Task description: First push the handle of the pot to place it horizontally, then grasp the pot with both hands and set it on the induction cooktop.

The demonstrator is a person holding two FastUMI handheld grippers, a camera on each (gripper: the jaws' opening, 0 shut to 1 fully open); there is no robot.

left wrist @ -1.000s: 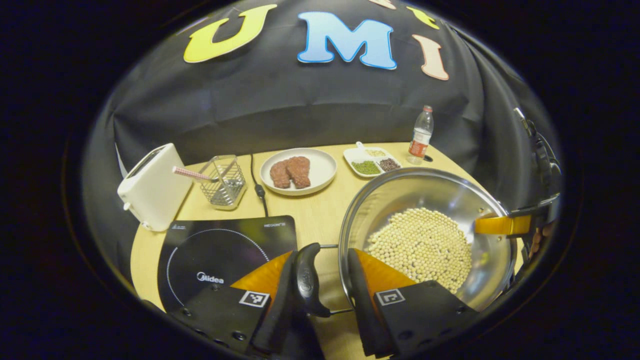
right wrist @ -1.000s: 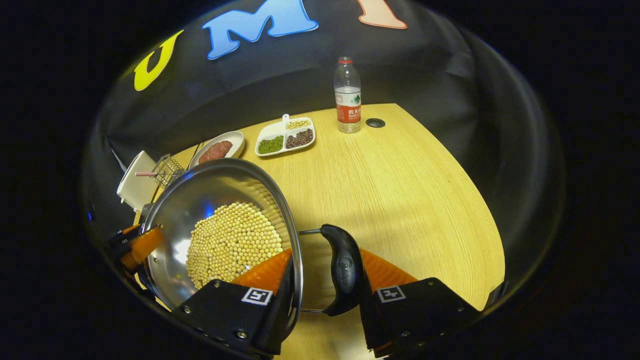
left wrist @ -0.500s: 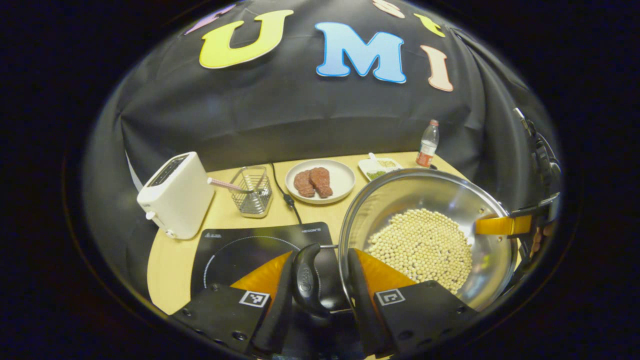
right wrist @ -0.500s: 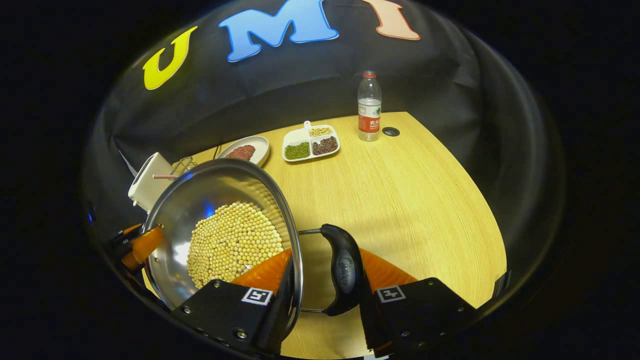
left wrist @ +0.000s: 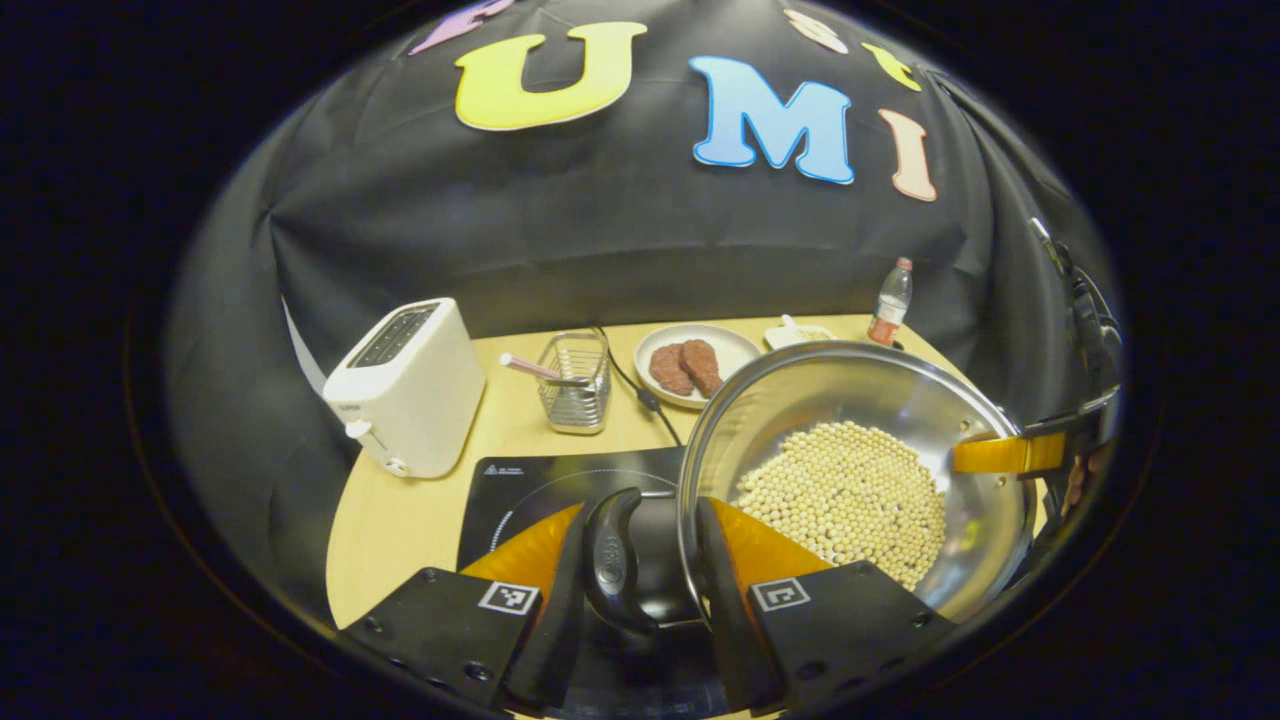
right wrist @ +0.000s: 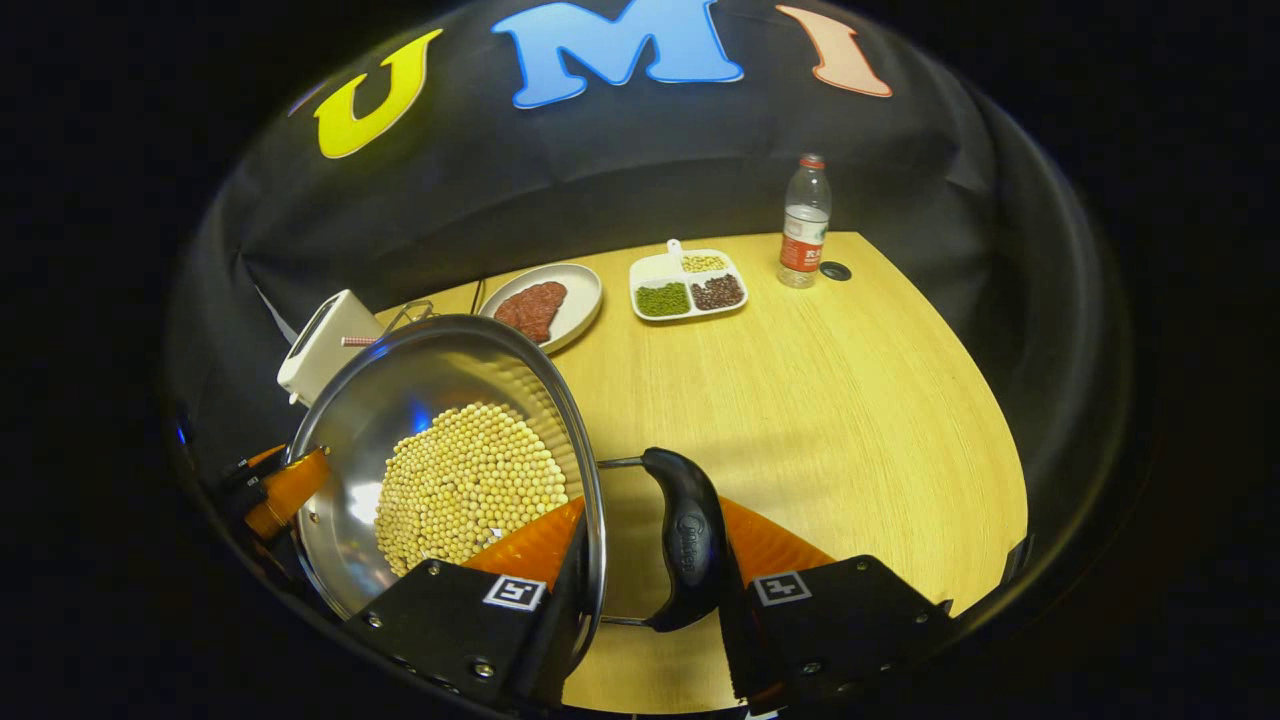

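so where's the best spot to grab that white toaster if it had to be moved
Grip the toaster across its two broad flat side walls, coming down from above with the claw open. It stands upright with its slotted top showing, and those walls look parallel. The lever knob on its near end is too small to hold. It looks wide, so the claw may not span it.

Steel pot (left wrist: 905, 400) of pale beans — black side handles level — above black induction cooktop (left wrist: 530, 480).
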